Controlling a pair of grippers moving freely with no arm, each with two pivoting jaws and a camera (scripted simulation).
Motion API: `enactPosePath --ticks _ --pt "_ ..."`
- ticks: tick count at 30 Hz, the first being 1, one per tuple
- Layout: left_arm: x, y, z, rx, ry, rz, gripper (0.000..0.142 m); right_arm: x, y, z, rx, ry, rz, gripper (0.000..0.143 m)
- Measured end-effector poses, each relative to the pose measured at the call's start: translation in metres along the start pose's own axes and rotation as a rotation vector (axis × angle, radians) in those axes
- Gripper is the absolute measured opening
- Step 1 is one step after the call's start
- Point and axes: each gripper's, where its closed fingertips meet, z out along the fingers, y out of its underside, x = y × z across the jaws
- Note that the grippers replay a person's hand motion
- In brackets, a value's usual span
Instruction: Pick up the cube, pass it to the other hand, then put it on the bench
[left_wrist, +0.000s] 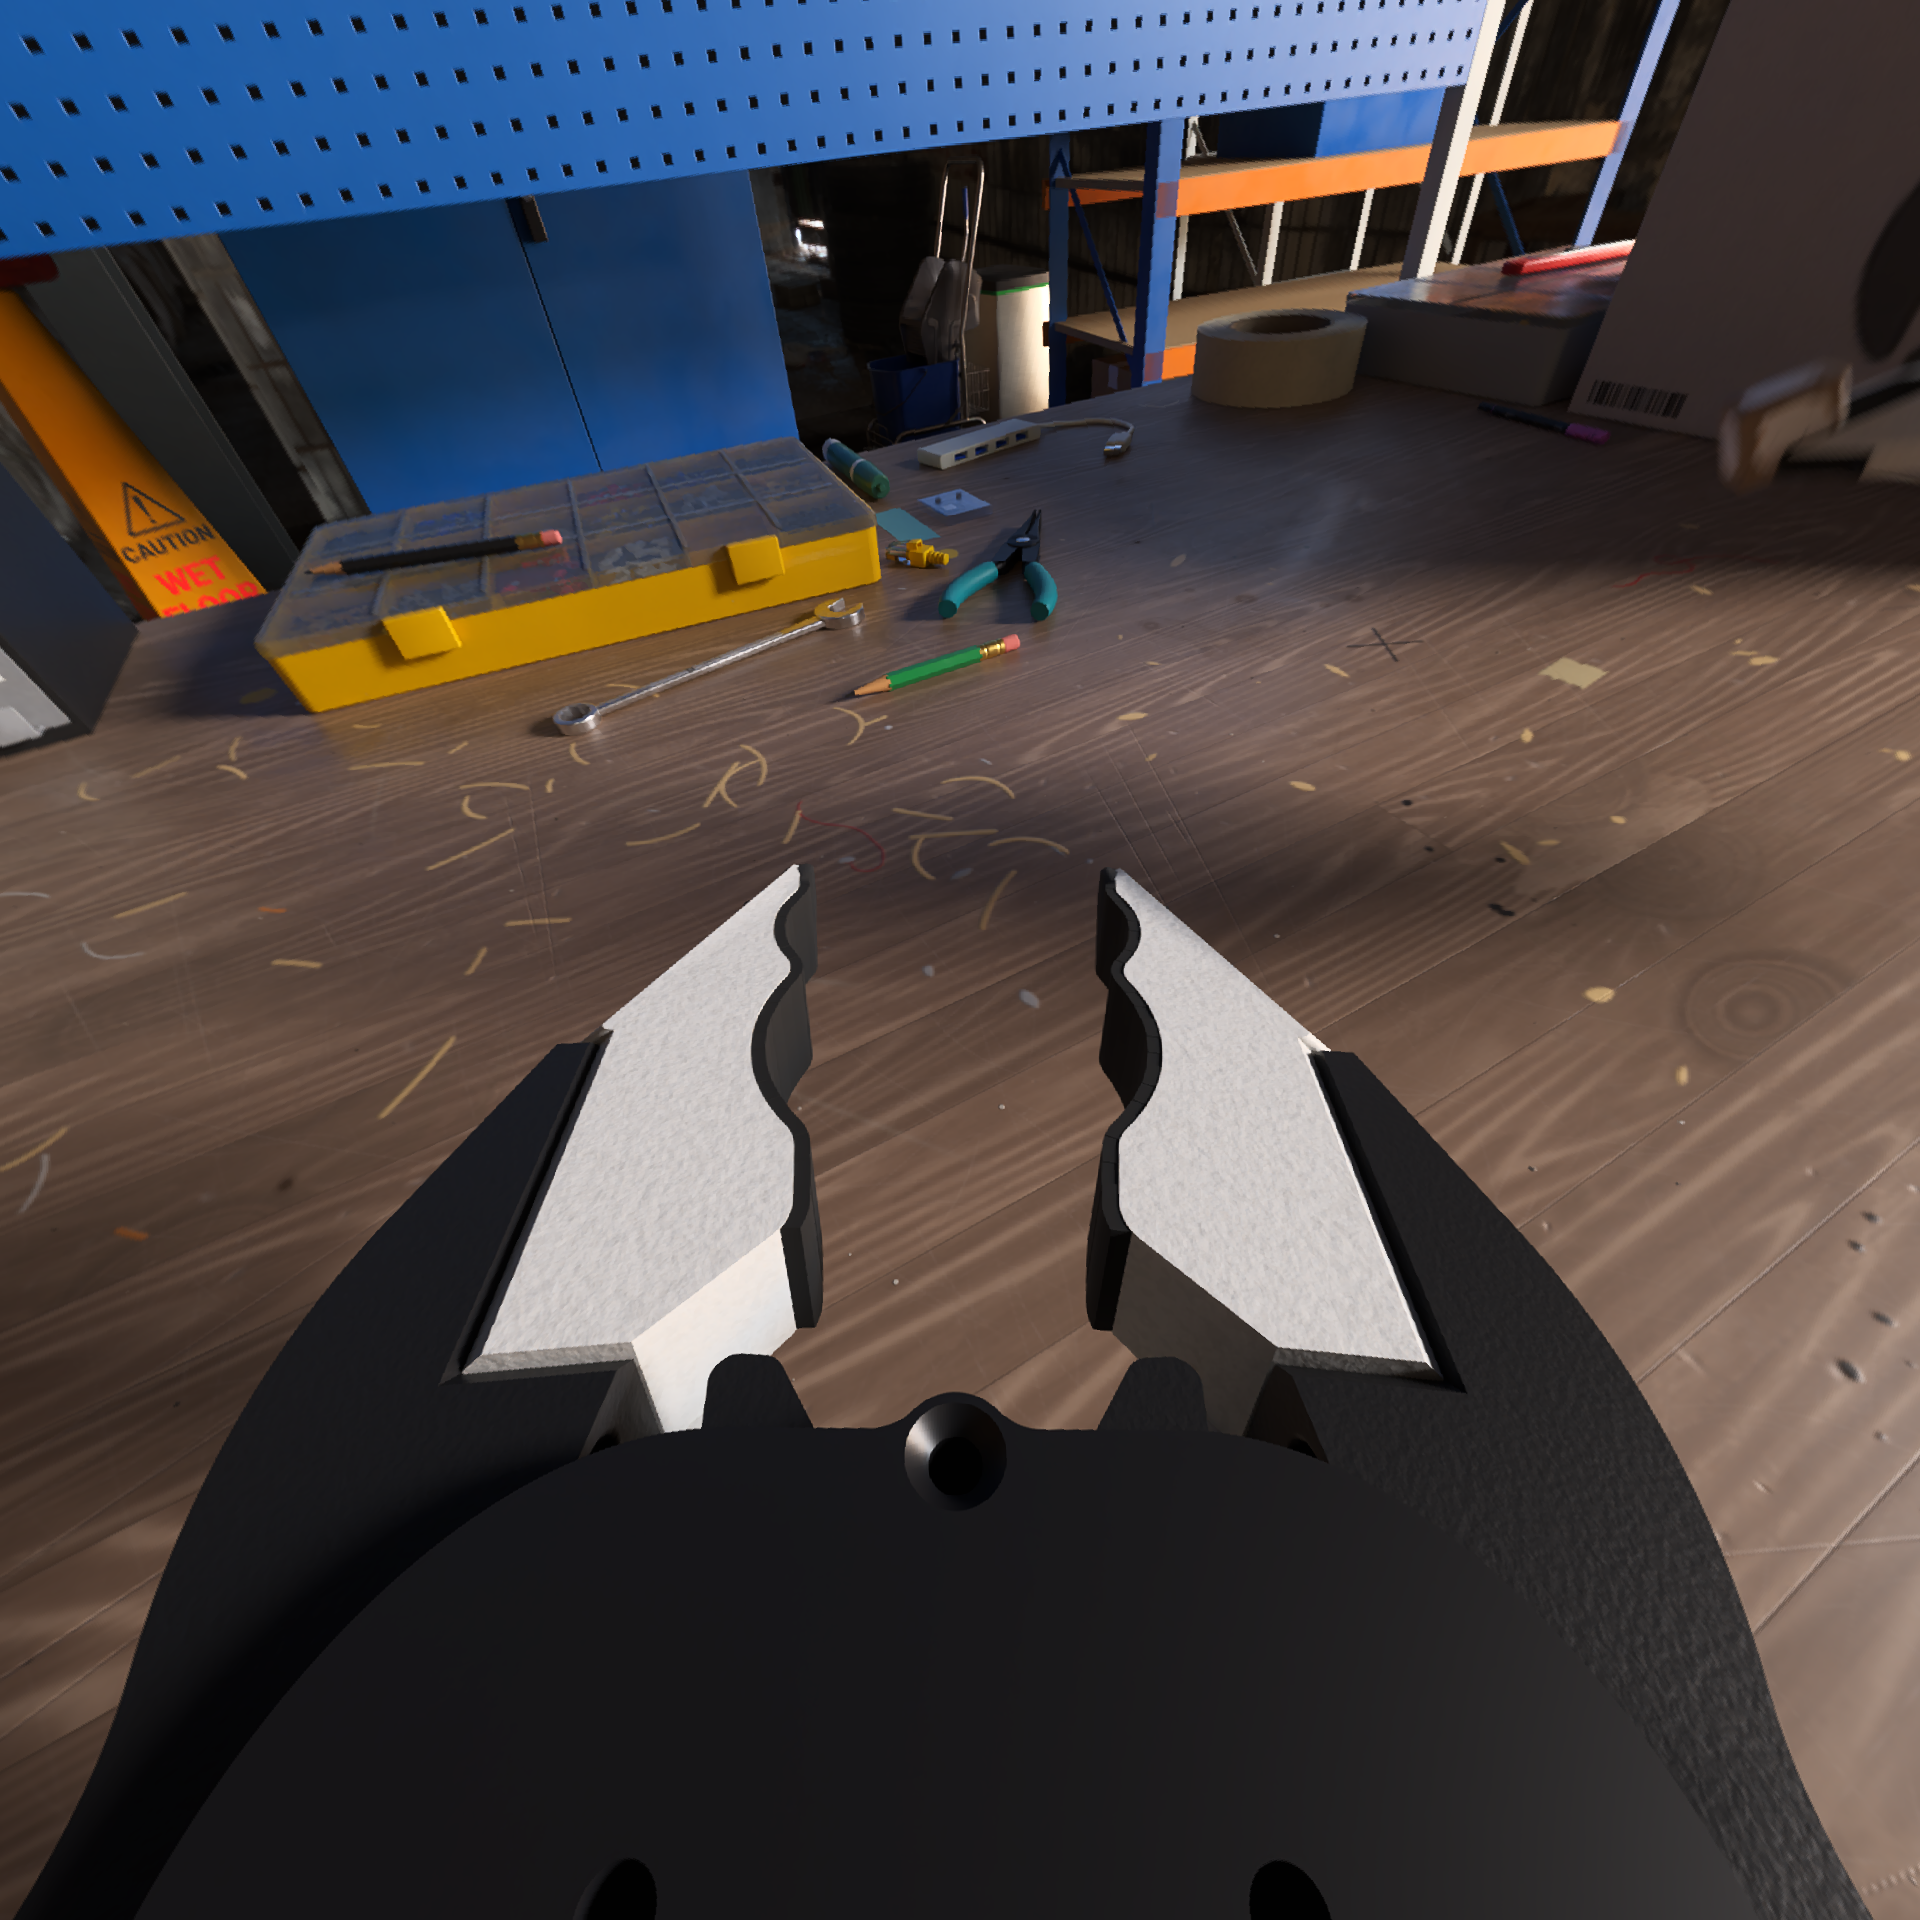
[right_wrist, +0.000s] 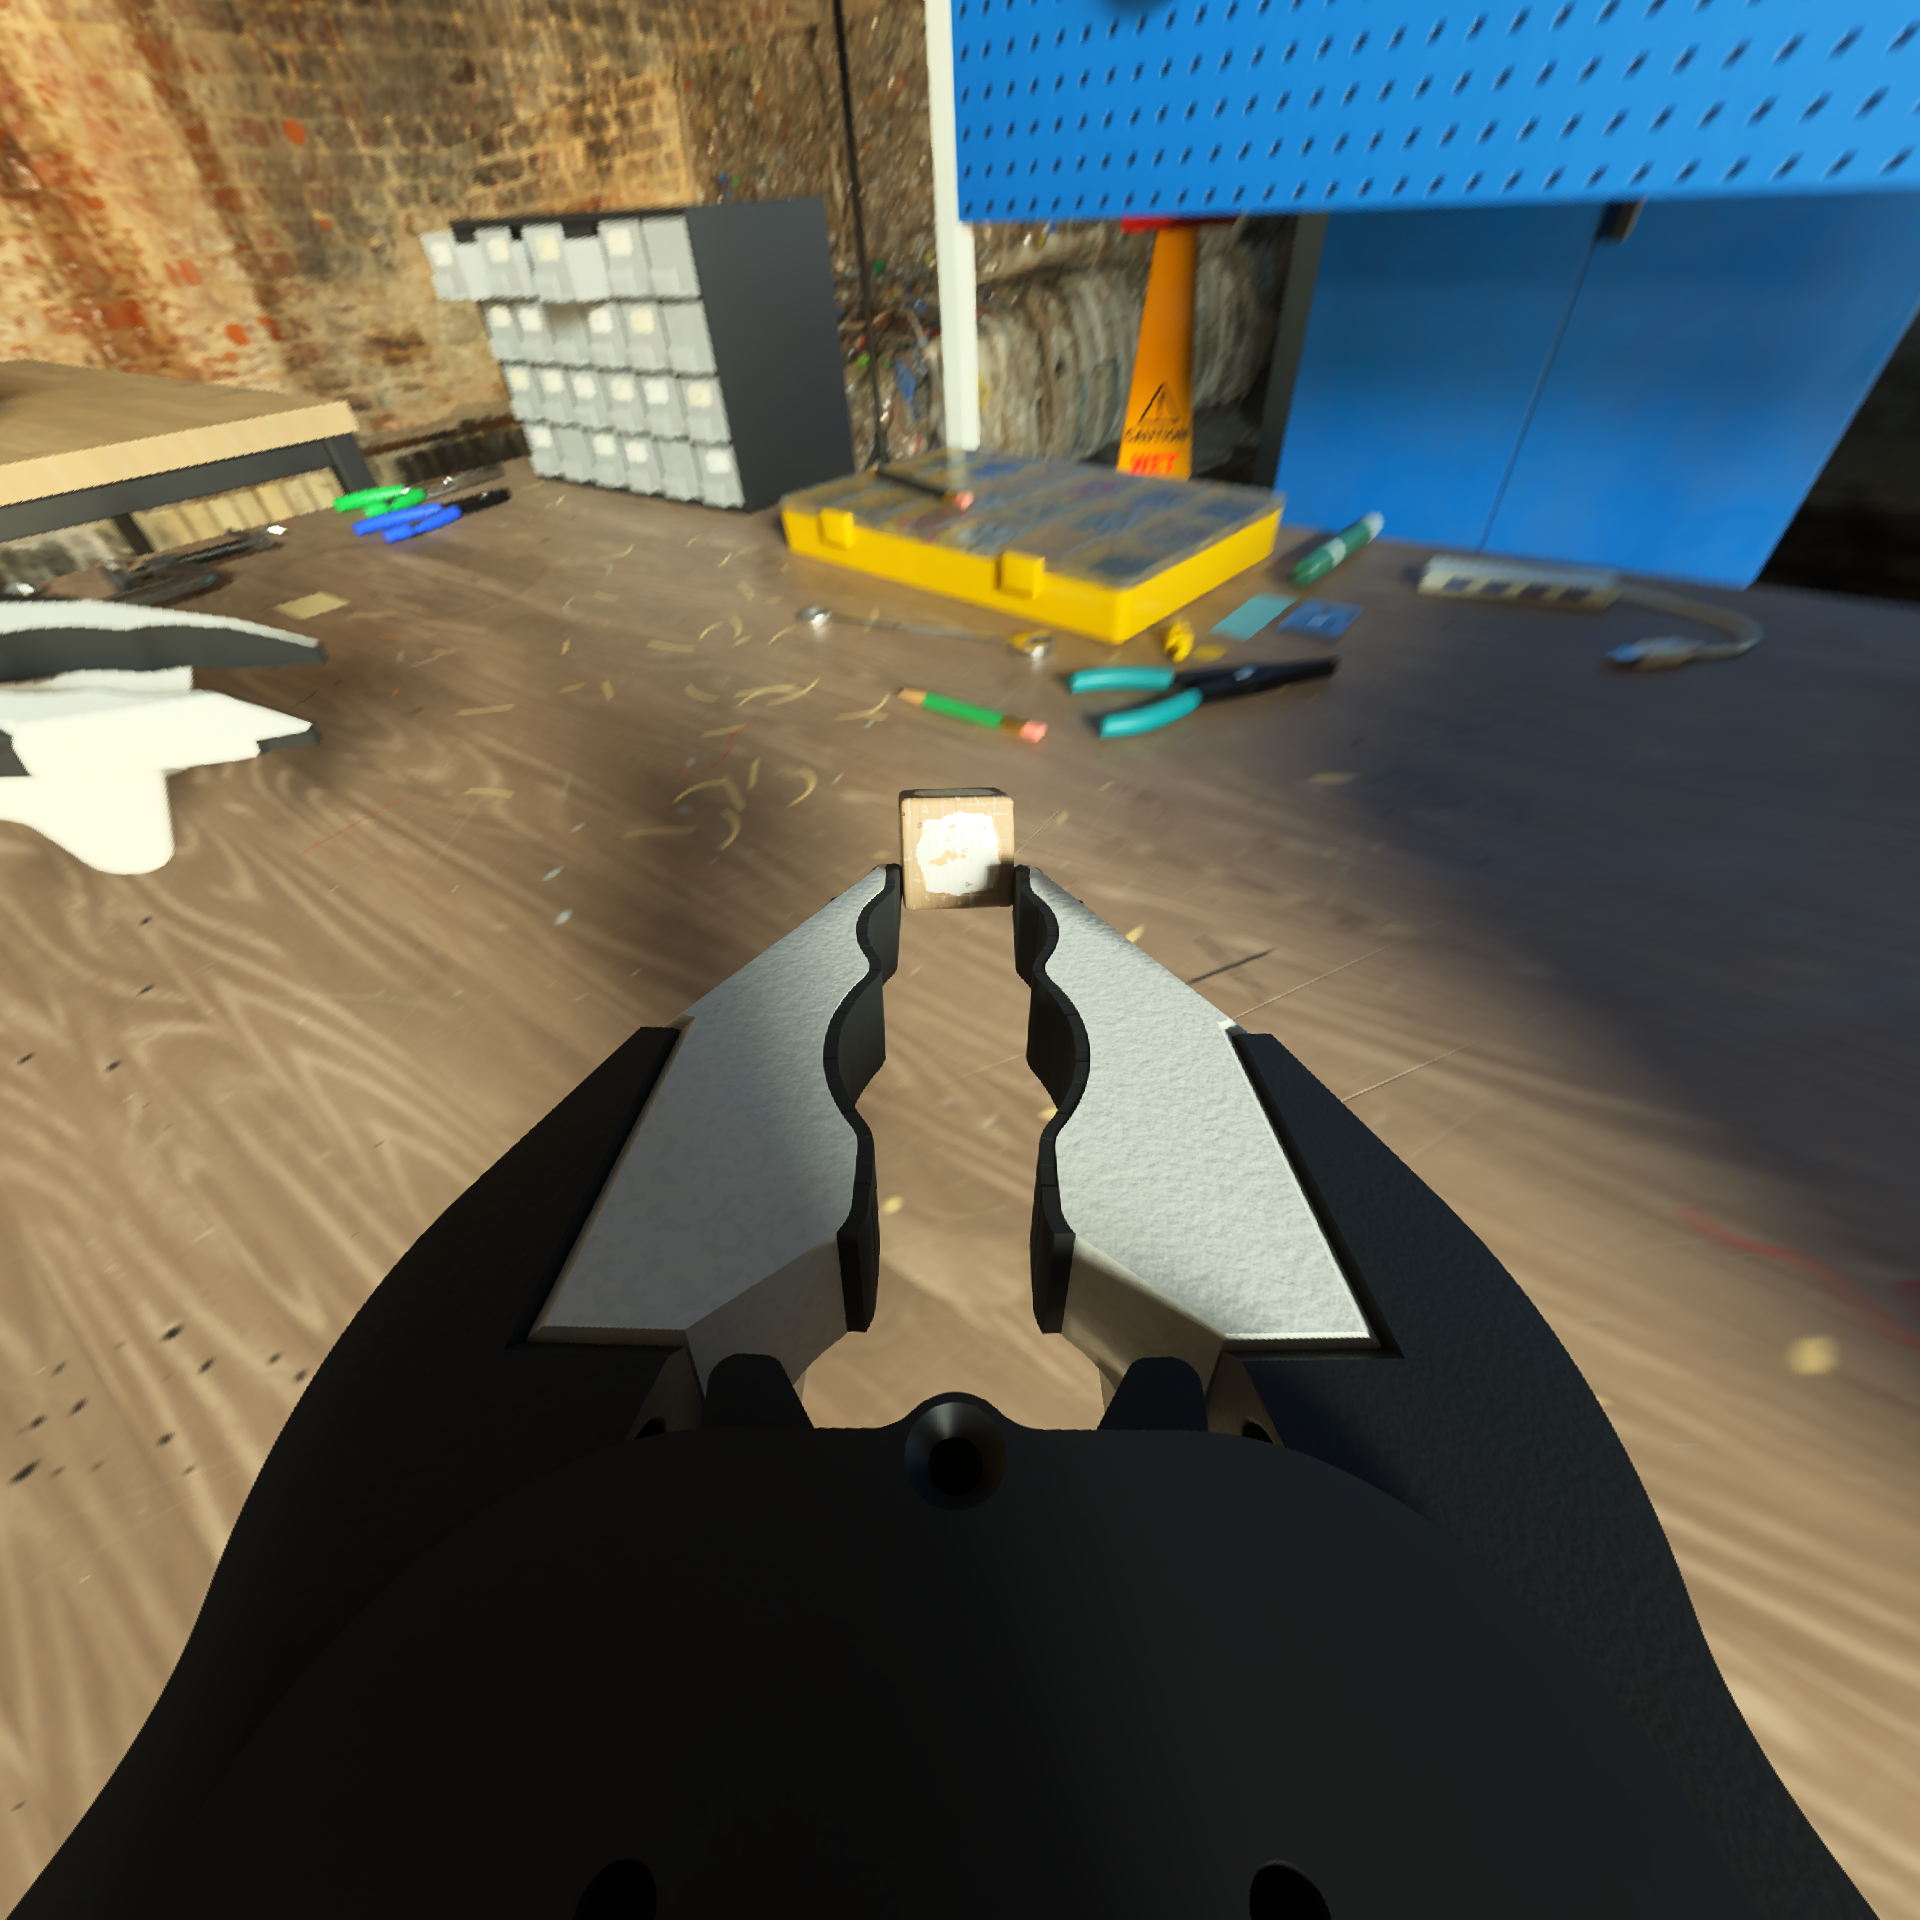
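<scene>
My right gripper (right_wrist: 956, 881) is shut on a small wooden cube (right_wrist: 956, 844) with a worn white patch, pinched between its fingertips above the wooden tabletop (right_wrist: 520, 1039). My left gripper (left_wrist: 956, 883) is open and empty, held over the tabletop (left_wrist: 1351, 935). It also shows at the left edge of the right wrist view (right_wrist: 135, 717), apart from the cube. A low bench (right_wrist: 156, 436) with a light wooden top stands at the far left in the right wrist view. In the left wrist view a blurred tan shape (left_wrist: 1782, 421) sits at the right edge.
A yellow parts box (left_wrist: 582, 592) lies at the back, with a wrench (left_wrist: 707, 665), a green pencil (left_wrist: 935, 665) and teal pliers (left_wrist: 1003, 582) near it. A tape roll (left_wrist: 1278, 358) is at the back right. A grey drawer cabinet (right_wrist: 644, 353) and a blue pegboard (right_wrist: 1434, 104) stand behind.
</scene>
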Motion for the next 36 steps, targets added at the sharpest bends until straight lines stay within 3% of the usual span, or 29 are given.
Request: enactPosePath --ticks 3,6,9,12,15,18,27,30,33,36 --pt "0.000 0.000 -0.001 0.004 -0.013 0.018 0.047 0.049 -0.043 -0.014 0.047 0.145 -0.092 0.021" --pt "-0.002 0.002 -0.001 -0.012 0.008 -0.020 0.040 0.133 -0.058 -0.004 -0.186 0.280 -0.117 0.021" --pt "-0.003 0.002 -0.001 -0.016 0.032 -0.061 0.035 0.225 -0.031 0.032 -0.570 0.367 -0.098 0.021" --pt "-0.004 0.004 -0.002 -0.027 0.034 -0.060 0.035 0.280 0.015 0.065 -0.963 0.356 -0.100 0.021" --pt "-0.005 0.006 -0.003 -0.033 0.027 -0.039 0.034 0.314 0.044 0.085 -1.190 0.398 -0.267 0.021" --pt "-0.004 0.007 -0.007 -0.030 0.029 -0.028 0.034 0.334 0.055 0.092 -1.307 0.467 -0.287 0.021" --pt "-0.007 0.009 -0.011 -0.032 0.030 -0.026 0.035 0.362 0.060 0.095 -1.278 0.586 -0.209 0.022" --pt "-0.007 0.009 -0.011 -0.033 0.028 -0.023 0.035 0.347 0.040 0.088 -1.199 0.557 -0.158 0.061" --pt "-0.008 0.011 -0.011 -0.049 0.021 -0.024 0.036 0.290 -0.017 0.076 -0.881 0.480 -0.136 0.066" --pt "-0.010 0.013 -0.011 -0.066 0.014 -0.031 0.037 0.171 -0.067 0.057 -0.432 0.201 -0.058 0.064"
